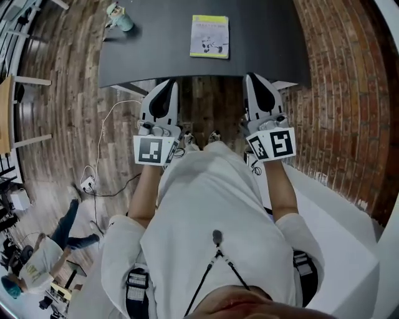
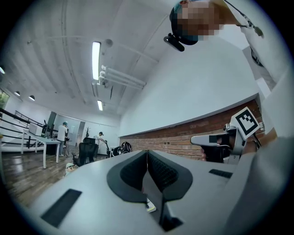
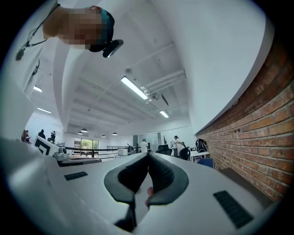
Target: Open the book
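Note:
In the head view a closed book (image 1: 209, 36) with a yellow-green cover lies flat on the dark table (image 1: 268, 37), near its middle. My left gripper (image 1: 168, 83) and right gripper (image 1: 252, 77) are held side by side just short of the table's near edge, pointing toward it, both well back from the book. In the left gripper view the left gripper (image 2: 147, 155) has its jaws pressed together with nothing between them. The right gripper (image 3: 148, 158) is likewise shut and empty in its own view. Neither gripper view shows the book.
A small pale green toy figure (image 1: 120, 17) lies at the table's far left corner. A brick wall (image 1: 340, 93) runs along the right. White cables (image 1: 100, 156) trail over the wooden floor to the left. People and office chairs (image 2: 87, 149) are far off in the room.

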